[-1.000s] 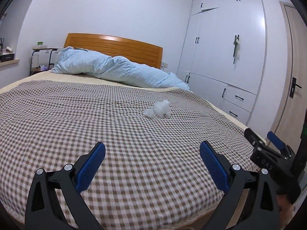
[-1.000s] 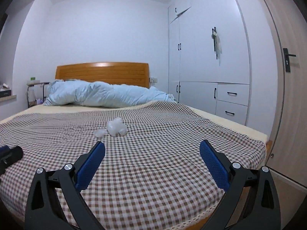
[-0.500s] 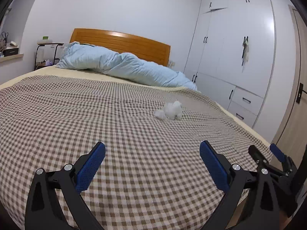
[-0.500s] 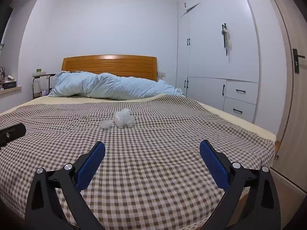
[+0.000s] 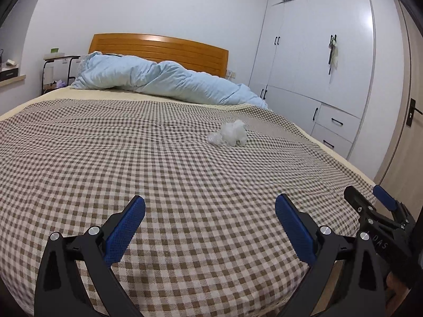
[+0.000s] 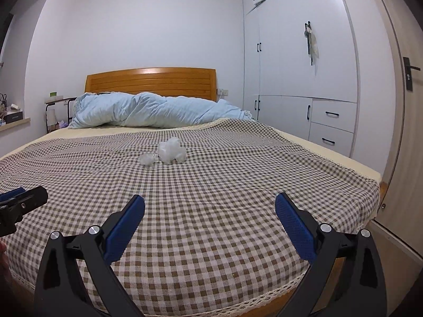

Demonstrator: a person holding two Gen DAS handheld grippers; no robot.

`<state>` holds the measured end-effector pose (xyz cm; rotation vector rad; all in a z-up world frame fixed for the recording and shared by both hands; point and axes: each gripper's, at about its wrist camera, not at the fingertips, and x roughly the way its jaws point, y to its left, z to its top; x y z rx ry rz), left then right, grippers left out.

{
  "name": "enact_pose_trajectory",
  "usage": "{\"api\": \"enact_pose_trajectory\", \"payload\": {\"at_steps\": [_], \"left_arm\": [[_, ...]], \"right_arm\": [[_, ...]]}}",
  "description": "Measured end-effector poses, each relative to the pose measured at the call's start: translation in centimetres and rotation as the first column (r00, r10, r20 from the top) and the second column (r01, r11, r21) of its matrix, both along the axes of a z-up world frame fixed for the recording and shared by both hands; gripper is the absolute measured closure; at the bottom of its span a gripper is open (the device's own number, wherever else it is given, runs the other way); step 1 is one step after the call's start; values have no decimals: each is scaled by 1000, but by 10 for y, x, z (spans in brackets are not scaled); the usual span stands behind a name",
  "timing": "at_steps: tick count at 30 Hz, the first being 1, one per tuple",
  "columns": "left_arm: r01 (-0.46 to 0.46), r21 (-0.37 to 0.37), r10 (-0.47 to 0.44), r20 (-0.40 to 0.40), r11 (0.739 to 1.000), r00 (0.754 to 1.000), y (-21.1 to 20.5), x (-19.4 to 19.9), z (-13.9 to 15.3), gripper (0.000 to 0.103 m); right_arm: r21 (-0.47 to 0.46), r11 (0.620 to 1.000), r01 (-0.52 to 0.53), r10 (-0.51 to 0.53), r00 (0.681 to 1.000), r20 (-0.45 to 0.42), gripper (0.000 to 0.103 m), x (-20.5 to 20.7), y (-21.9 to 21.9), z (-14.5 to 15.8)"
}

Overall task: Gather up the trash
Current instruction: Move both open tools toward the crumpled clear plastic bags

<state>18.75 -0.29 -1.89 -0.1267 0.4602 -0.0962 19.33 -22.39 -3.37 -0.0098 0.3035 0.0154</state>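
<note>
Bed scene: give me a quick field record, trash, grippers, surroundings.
trash: crumpled white wad with a smaller clear crumpled piece beside it, on the checked bedspread
trash contact: neither hand-held gripper touches it
left hand-held gripper: open, empty, over the foot of the bed
right hand-held gripper: open, empty, trash ahead and slightly left
bedding: light blue duvet bunched by the wooden headboard
right side: white wardrobe with drawers
bin: none in view
</note>
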Motion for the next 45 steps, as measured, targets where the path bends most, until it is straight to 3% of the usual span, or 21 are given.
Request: {"api": "enact_pose_trajectory", "payload": {"at_steps": [27, 45], "left_arm": [[-52, -116, 52, -2, 992, 999, 35, 16, 12, 8], [-12, -191, 12, -6, 981, 1000, 19, 43, 11, 8]], "right_arm": [[-62, 996, -67, 69, 997, 30, 8, -1, 33, -4], [6, 996, -93, 92, 993, 68, 8, 20, 30, 10]]}}
